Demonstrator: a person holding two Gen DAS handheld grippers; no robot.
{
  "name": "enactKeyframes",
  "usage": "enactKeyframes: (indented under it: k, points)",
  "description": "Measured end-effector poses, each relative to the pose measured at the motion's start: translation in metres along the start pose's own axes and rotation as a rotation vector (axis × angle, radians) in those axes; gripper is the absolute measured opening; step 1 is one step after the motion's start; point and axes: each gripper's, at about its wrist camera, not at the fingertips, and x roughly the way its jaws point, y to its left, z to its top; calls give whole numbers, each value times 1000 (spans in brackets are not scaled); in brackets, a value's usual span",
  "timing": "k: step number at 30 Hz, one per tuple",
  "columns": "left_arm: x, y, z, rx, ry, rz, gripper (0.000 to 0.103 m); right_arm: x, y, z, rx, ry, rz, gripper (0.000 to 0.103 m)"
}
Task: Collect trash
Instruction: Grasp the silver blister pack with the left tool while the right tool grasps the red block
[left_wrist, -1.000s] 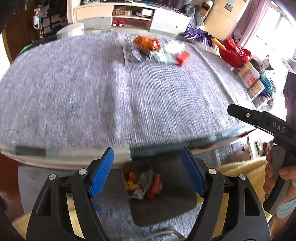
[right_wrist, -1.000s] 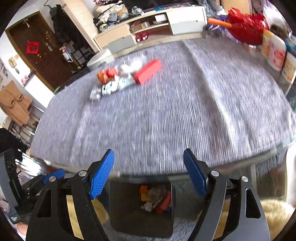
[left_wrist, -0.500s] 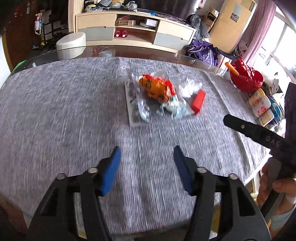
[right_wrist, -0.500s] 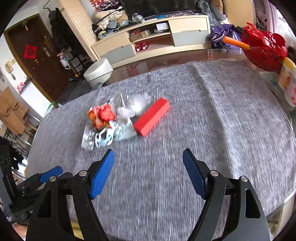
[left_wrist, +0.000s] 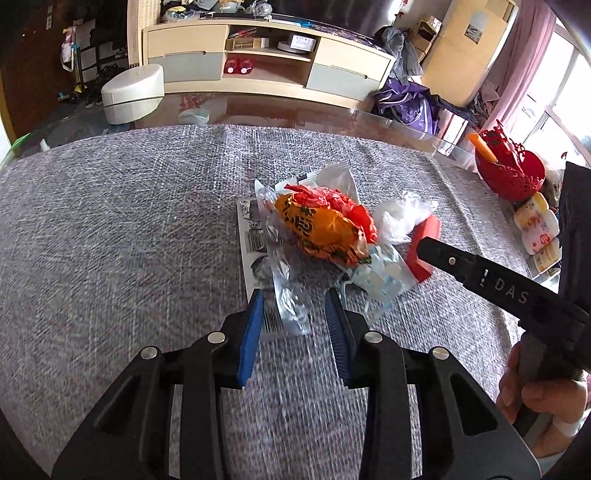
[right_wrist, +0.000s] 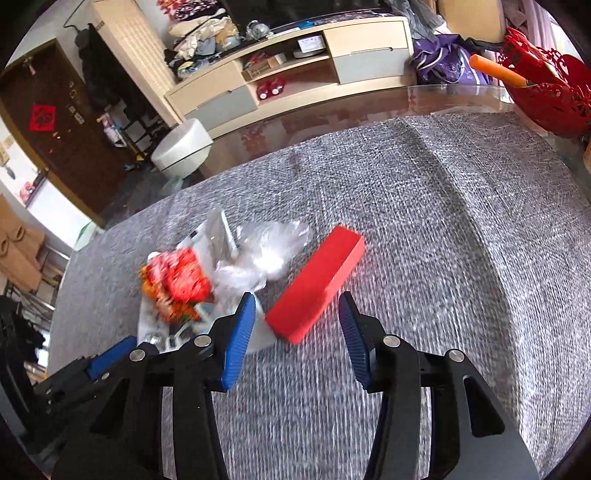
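A heap of trash lies on the grey tablecloth (left_wrist: 110, 258): an orange and red snack wrapper (left_wrist: 325, 229), clear plastic wrappers (left_wrist: 291, 302), a crumpled white bag (left_wrist: 402, 214) and a red box (right_wrist: 317, 284). My left gripper (left_wrist: 293, 325) is open, its fingertips either side of the near end of a clear wrapper. My right gripper (right_wrist: 297, 328) is open, with the near end of the red box between its fingertips. The right gripper's side also shows in the left wrist view (left_wrist: 480, 273).
A red basket (left_wrist: 509, 173) and snack packs (left_wrist: 535, 229) stand at the table's right edge. The glass table rim (left_wrist: 406, 125) shows beyond the cloth. A white stool (left_wrist: 133, 92) and a TV cabinet (left_wrist: 266, 62) stand behind.
Both grippers have moved forward from the table's near edge, over the bin below, to the trash heap. The left jaws have narrowed.
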Motion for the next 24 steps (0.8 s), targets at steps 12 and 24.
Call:
enactKeyframes:
  k: [12,24]
  points:
    - [17,1,14,38,-4,31,26,11,-2,4,-46,-8,-96,33]
    - [11,-2,-5,69,31,42,14,-7,-20,-15,-93,20,-105,23]
